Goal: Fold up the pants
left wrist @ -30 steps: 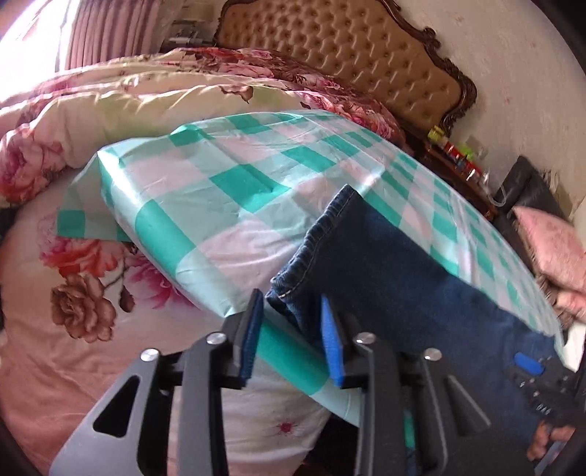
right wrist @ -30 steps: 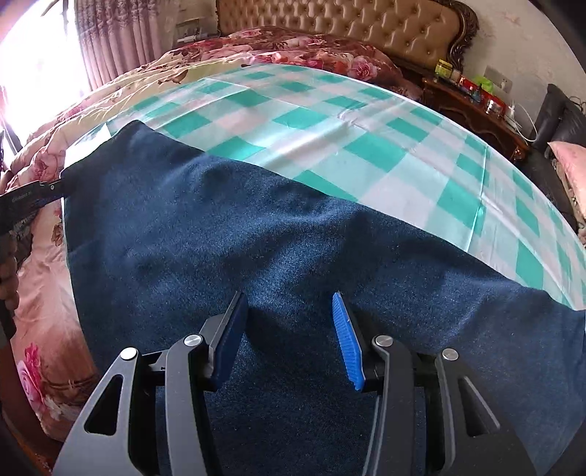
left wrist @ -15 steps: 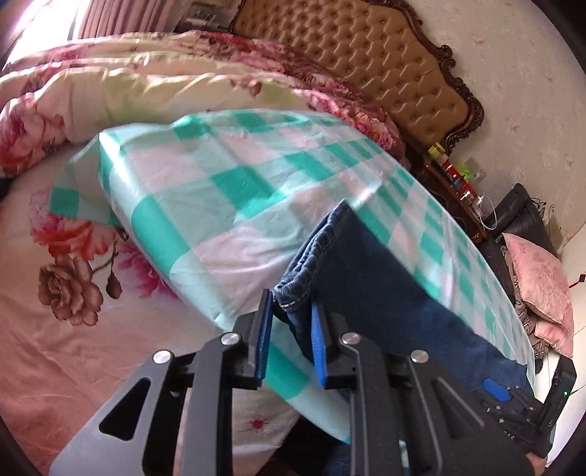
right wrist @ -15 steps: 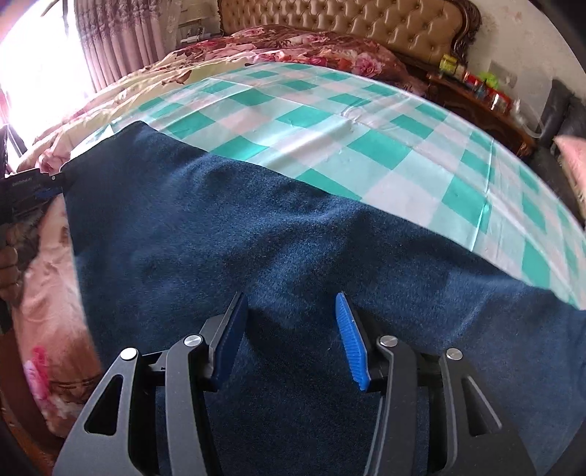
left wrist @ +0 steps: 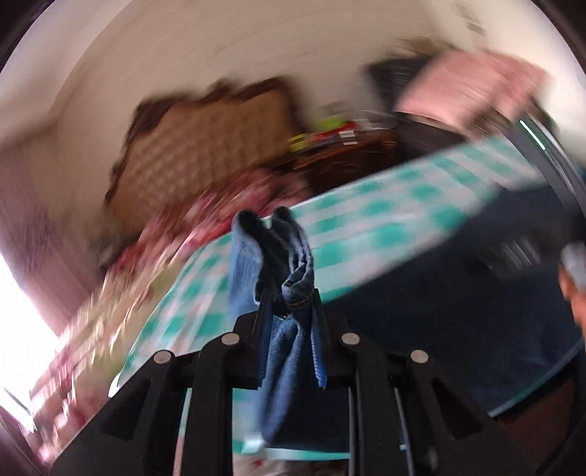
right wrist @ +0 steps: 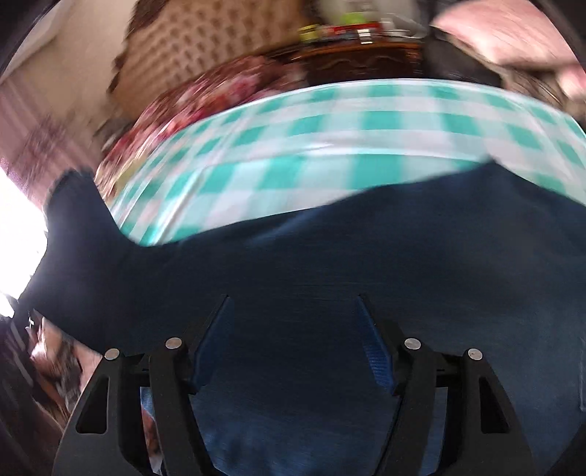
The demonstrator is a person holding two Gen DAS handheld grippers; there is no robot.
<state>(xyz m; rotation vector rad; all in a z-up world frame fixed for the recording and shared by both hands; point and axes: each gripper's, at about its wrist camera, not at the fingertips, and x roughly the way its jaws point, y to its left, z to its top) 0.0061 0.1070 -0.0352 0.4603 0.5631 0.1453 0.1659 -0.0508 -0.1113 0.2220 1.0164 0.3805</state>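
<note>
Checked cloth [right wrist: 366,146] covers the bed, pants [right wrist: 329,263] atop.

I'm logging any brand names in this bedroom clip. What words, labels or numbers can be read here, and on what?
None can be read.
Colourful packages on the dark wooden side table: any print is smeared by motion blur.
Jeans pinched in the left gripper: no tag or label shows.
Green checked cloth: pattern only, no text.

Pants [right wrist: 329,263] lie on the checked cloth [right wrist: 329,121], headboard [right wrist: 205,40] behind.
</note>
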